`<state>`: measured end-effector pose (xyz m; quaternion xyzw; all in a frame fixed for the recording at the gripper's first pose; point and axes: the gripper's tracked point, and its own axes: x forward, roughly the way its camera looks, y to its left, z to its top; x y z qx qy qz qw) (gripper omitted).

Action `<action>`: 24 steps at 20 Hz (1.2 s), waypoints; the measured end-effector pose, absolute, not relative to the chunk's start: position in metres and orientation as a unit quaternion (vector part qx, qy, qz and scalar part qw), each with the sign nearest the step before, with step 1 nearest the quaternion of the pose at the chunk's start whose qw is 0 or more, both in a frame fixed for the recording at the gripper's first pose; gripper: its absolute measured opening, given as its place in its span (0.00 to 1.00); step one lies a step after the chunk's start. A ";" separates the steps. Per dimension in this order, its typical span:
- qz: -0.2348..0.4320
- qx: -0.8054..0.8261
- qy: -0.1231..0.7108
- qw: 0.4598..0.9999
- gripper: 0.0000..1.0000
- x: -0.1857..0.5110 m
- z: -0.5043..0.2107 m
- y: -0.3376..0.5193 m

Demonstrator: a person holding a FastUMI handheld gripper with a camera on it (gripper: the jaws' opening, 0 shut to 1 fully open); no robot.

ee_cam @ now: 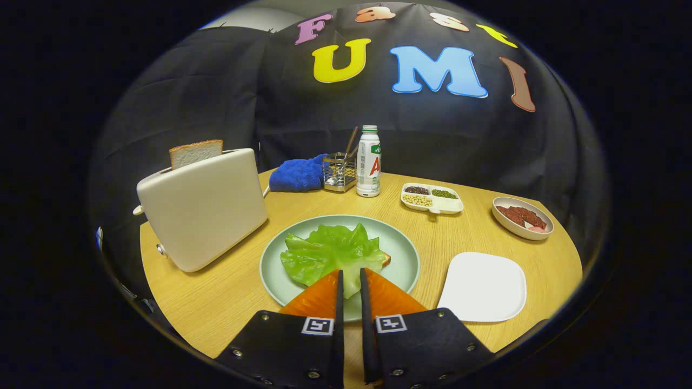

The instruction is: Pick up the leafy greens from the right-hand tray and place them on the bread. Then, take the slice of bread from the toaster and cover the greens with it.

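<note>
Green, crinkled leafy greens lie spread over a slice of bread, of which one brown corner peeks out at the leaf's right edge, on a round pale-green plate at the middle of the light wooden table. The gripper hovers over the plate's near rim, its two fingers nearly together with a narrow slit between them; their tips sit at the near edge of the leaf, and I cannot tell whether they pinch it. Left of the plate stands a cream toaster with a second slice of bread sticking up from its slot. Right of the fingers lies a square white tray. Beyond the plate are a blue cloth, a wire utensil holder, a white bottle, a divided dish of beans and a bowl of reddish food.
</note>
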<state>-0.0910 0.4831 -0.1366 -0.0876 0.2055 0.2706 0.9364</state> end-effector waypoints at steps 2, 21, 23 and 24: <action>0.261 -0.087 0.201 0.940 0.28 -0.091 -0.133 0.477; 0.190 -0.030 0.033 0.981 0.35 -0.128 -0.026 0.541; 0.213 -0.028 0.036 0.976 0.35 -0.136 -0.024 0.569; 0.221 -0.019 0.042 0.974 0.35 -0.140 -0.023 0.581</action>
